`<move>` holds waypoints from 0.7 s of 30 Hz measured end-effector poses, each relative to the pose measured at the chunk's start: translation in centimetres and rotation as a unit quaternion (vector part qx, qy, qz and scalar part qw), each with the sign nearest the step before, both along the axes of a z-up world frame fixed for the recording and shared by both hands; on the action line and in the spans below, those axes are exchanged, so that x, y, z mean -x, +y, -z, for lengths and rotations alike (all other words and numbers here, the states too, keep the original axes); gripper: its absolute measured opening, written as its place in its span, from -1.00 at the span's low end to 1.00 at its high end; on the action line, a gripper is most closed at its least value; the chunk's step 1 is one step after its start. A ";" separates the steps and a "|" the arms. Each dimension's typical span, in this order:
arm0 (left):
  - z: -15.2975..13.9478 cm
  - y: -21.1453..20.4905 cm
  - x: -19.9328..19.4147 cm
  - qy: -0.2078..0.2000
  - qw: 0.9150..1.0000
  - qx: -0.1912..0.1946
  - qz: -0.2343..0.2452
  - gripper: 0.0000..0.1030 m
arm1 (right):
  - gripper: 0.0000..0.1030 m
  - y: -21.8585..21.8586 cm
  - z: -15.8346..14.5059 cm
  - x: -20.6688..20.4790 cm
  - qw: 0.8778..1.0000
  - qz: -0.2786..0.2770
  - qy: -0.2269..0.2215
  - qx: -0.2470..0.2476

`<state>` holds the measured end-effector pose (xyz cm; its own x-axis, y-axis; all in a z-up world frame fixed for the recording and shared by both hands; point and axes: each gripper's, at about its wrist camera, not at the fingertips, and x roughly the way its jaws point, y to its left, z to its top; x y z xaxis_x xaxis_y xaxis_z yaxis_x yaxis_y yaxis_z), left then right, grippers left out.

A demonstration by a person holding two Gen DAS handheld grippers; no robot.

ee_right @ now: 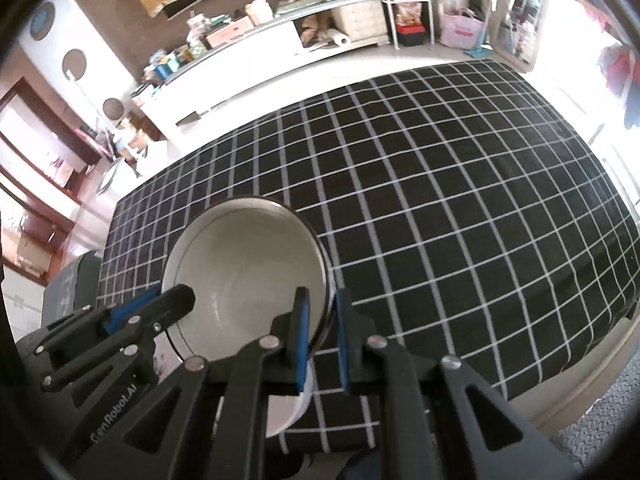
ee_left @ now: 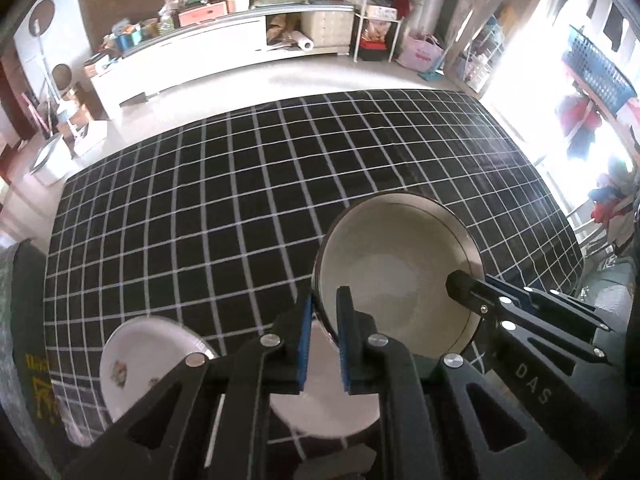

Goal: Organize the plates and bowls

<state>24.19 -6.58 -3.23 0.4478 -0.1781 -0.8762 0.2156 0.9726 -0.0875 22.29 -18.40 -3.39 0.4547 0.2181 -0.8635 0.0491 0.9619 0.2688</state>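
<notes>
I hold cream round ceramic bowl, dark-rimmed (ee_left: 396,264), between both grippers: left gripper (ee_left: 324,312) and right gripper (ee_right: 320,312) each pinch opposite rim (checked black tablecloth (ee_left: 240,184) beyond fingertips).

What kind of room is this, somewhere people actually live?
Most likely a lived-in home, probably a living room. A long white cabinet is piled with household clutter, a table wears a black checked cloth, and a shelf rack holds bags and clothes.

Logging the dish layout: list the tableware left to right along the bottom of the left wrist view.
Flowered plate → white plate, partly behind the left tongs → dark-rimmed bowl, held by both tongs.
</notes>
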 end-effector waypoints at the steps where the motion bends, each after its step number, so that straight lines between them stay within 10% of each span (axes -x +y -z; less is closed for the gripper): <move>1: 0.1 0.5 0.4 0.000 1.000 0.000 -0.002 -0.81 | -0.69 0.5 0.0 0.3 1.000 -0.005 -0.002 0.001; 21: 6.7 2.9 4.7 0.056 0.998 0.000 -0.032 -0.81 | -0.70 4.6 6.0 3.5 0.997 -0.041 0.049 0.043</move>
<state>19.48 -3.64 -9.92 0.3579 -0.1534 -0.9211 0.1428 0.9838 -0.1083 18.79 -13.80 -9.37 0.3514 0.1735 -0.9200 -0.0082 0.9832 0.1823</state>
